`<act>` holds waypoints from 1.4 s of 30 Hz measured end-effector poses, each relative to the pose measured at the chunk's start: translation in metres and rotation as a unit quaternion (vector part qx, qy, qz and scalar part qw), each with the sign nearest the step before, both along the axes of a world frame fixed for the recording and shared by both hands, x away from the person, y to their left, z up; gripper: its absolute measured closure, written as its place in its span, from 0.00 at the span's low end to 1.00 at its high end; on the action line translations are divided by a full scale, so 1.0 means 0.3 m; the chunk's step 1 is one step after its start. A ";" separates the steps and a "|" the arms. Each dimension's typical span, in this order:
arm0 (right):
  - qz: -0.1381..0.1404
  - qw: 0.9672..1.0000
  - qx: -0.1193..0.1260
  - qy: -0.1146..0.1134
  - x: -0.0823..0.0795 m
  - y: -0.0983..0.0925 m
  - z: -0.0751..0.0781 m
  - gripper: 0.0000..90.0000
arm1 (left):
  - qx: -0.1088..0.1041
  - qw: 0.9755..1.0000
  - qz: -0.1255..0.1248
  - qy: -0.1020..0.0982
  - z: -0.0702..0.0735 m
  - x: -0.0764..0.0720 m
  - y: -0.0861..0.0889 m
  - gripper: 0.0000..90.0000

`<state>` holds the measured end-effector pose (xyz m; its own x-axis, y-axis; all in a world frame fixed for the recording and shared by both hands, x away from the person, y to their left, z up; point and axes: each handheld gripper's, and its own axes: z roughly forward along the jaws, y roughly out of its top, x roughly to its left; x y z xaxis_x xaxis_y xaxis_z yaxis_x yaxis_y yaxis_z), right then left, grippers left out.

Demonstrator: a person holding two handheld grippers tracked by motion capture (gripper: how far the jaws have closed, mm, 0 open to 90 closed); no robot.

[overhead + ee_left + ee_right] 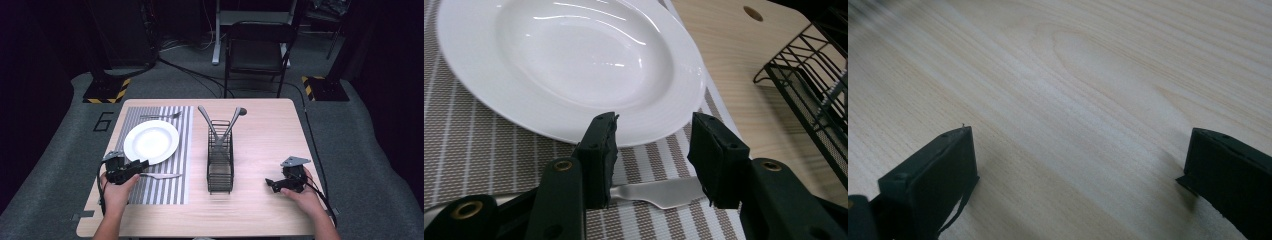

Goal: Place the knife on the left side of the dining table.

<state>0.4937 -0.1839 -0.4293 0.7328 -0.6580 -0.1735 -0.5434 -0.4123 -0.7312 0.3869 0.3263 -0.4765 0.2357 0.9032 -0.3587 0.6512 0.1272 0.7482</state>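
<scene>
Left gripper (654,155) closest to lens, jaws parted, nothing clamped; knife (659,194) lies flat on striped placemat (484,150) just below and past the pads, not touching them. White plate (569,65) sits right behind the knife. Right gripper (1078,165) wide open over bare table (1073,75), well apart from black wire caddy (220,160).

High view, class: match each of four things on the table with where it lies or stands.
Things:
1. plate
2. knife
3. fork
4. wire caddy

Places:
A. on the bare wood at the table's middle
B. on the striped mat, beyond the plate
C. on the mat, between fork and knife
D. on the mat, by the left tongs

Pairs: 1-C, 2-D, 3-B, 4-A
</scene>
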 end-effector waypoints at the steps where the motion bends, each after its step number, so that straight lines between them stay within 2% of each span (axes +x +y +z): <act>1: 0.000 1.000 0.000 0.000 0.000 0.000 0.000 0.00 | 0.007 1.000 -0.012 -0.002 0.003 0.000 -0.009 0.60; 3: 0.000 1.000 0.000 0.000 0.000 0.000 0.000 0.00 | 0.009 0.999 -0.033 0.000 0.008 -0.004 -0.041 0.59; 4: 0.000 1.000 0.000 0.000 0.000 0.000 0.000 0.00 | 0.009 0.999 -0.033 0.000 0.008 -0.004 -0.041 0.59; 5: 0.000 1.000 0.000 0.000 0.000 0.000 0.000 0.00 | 0.015 0.999 -0.046 0.004 0.008 -0.006 -0.062 0.59; 8: 0.000 1.000 0.000 0.000 0.000 0.000 0.000 0.00 | 0.021 0.998 -0.059 0.008 0.006 -0.011 -0.091 0.59; 9: -0.002 1.000 0.000 -0.001 0.000 0.000 0.000 0.00 | 0.033 0.997 -0.073 0.008 0.006 -0.014 -0.098 0.59; 11: -0.002 1.000 0.000 -0.001 0.000 0.000 0.000 0.00 | 0.032 0.996 -0.081 0.011 0.001 -0.022 -0.123 0.59; 13: -0.001 1.000 0.000 -0.001 0.000 0.000 0.000 0.00 | 0.040 0.994 -0.097 0.011 -0.002 -0.029 -0.136 0.59; 17: 0.000 1.000 0.000 0.000 0.000 0.000 0.000 0.00 | 0.039 0.993 -0.108 0.005 -0.013 -0.037 -0.168 0.59; 20: 0.000 1.000 0.000 0.000 0.000 0.000 0.000 0.00 | 0.048 0.991 -0.121 0.003 -0.027 -0.042 -0.199 0.59; 25: 0.000 1.000 0.000 0.000 0.000 0.000 0.000 0.00 | 0.084 0.985 -0.152 0.002 -0.054 -0.043 -0.240 0.59; 28: 0.000 1.000 0.000 0.000 0.000 0.000 0.000 0.00 | 0.090 0.982 -0.168 0.005 -0.068 -0.043 -0.261 0.59; 29: 0.000 1.000 0.000 0.000 0.000 0.000 0.000 0.00 | 0.092 0.981 -0.169 0.007 -0.073 -0.045 -0.268 0.58; 32: 0.000 1.000 0.000 0.000 0.000 0.000 0.000 0.00 | 0.108 0.977 -0.185 0.007 -0.085 -0.044 -0.286 0.57; 33: 0.000 1.000 0.000 0.000 0.000 0.000 0.000 0.00 | 0.116 0.974 -0.194 0.004 -0.088 -0.045 -0.293 0.57; 34: 0.000 1.000 0.000 0.000 0.000 0.000 0.000 0.00 | 0.117 0.974 -0.196 -0.001 -0.092 -0.046 -0.299 0.56; 35: 0.000 1.000 0.000 0.000 0.000 0.000 0.000 0.00 | 0.122 0.971 -0.206 0.001 -0.093 -0.046 -0.303 0.55; 37: 0.002 1.000 0.002 0.001 0.000 -0.001 0.000 0.00 | 0.127 0.968 -0.216 0.000 -0.101 -0.046 -0.314 0.54; 41: 0.000 1.000 0.000 0.000 0.000 0.000 0.000 0.00 | 0.138 0.965 -0.224 0.003 -0.110 -0.046 -0.329 0.53; 42: 0.000 1.000 0.000 0.000 0.000 0.000 0.000 0.00 | 0.138 0.965 -0.223 0.002 -0.112 -0.045 -0.331 0.53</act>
